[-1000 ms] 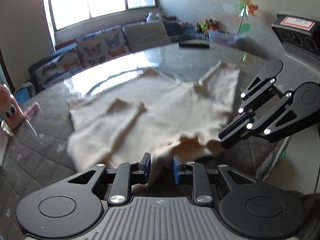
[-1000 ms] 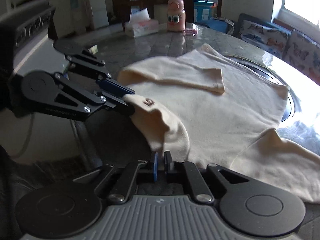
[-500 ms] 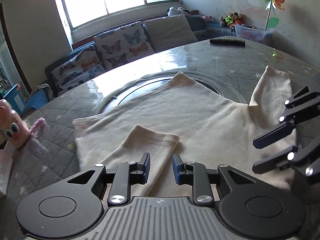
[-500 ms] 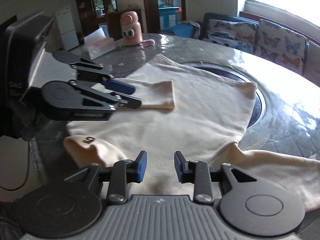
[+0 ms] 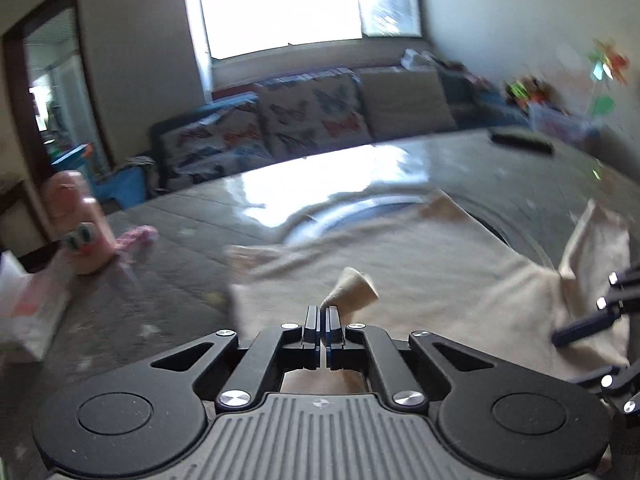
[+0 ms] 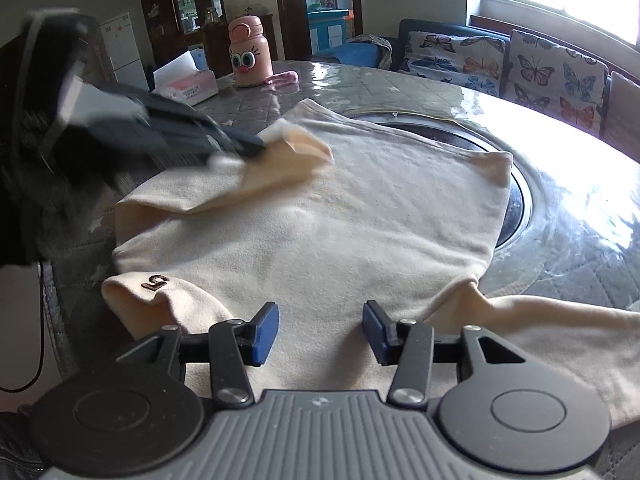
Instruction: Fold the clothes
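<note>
A cream shirt point(image 6: 320, 216) lies spread on the round grey table point(image 6: 560, 208); it also shows in the left wrist view point(image 5: 440, 264). My left gripper point(image 5: 321, 316) is shut on the shirt's left sleeve point(image 5: 354, 286) and holds it lifted; in the right wrist view the gripper point(image 6: 252, 148) is blurred at the folded sleeve point(image 6: 288, 160). My right gripper point(image 6: 319, 330) is open and empty over the shirt's near edge, beside the collar with a brown label point(image 6: 156, 282). The right sleeve point(image 6: 560, 332) lies flat to its right.
A pink cartoon bottle point(image 6: 248, 56) and a tissue box point(image 6: 186, 86) stand at the table's far left. A dark remote point(image 5: 520, 142) lies at the far side. A sofa with butterfly cushions point(image 6: 520, 68) runs under the window. A dark turntable point(image 6: 516, 200) is in the table's middle.
My left gripper has shut on the left sleeve and lifted it, moving fast. My right gripper opened wider and stayed over the near edge.
</note>
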Tool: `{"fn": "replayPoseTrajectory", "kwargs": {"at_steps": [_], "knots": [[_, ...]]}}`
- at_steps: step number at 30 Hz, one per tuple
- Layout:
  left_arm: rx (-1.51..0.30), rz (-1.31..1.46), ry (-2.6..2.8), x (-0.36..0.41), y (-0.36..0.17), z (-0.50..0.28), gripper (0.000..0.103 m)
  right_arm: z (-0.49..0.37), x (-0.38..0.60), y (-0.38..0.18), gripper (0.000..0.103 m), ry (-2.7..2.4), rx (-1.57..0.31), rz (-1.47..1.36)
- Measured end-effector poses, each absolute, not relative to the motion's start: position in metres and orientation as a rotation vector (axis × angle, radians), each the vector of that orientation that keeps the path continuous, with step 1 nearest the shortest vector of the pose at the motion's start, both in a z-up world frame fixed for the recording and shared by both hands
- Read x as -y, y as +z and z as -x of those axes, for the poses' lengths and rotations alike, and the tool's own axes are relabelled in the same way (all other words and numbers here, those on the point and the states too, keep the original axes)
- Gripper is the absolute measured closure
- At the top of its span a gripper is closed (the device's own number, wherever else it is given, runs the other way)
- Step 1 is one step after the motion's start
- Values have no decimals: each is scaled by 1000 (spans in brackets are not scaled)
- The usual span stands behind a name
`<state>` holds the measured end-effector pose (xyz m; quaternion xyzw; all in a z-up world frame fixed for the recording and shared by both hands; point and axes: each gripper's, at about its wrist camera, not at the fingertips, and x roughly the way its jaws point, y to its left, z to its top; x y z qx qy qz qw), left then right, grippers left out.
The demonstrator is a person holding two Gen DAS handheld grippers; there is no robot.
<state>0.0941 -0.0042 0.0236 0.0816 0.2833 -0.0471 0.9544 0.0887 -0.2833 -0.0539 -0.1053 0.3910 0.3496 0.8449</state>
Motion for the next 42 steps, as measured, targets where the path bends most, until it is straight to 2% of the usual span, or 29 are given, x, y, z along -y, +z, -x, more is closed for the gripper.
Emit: {"fn": "replayPoseTrajectory", "kwargs": {"at_steps": [8, 17, 22, 27, 32, 42], "knots": [[-500, -45, 169, -93, 54, -35, 101, -86, 278, -53, 54, 727, -829, 246], [-648, -5, 381, -164, 6, -5, 100, -84, 273, -52, 53, 719, -832, 274], [-703, -37, 445, -172, -10, -6, 98, -85, 275, -45, 53, 718, -826, 272], [-672, -33, 457, -167, 1, -8, 96, -93, 278, -39, 53, 709, -813, 268], [-668, -40, 296, -137, 6, -14, 96, -103, 274, -41, 53, 705, -816, 274], [-749, -160, 148, -101, -20, -42, 95, -119, 270, -46, 53, 699, -825, 289]]}}
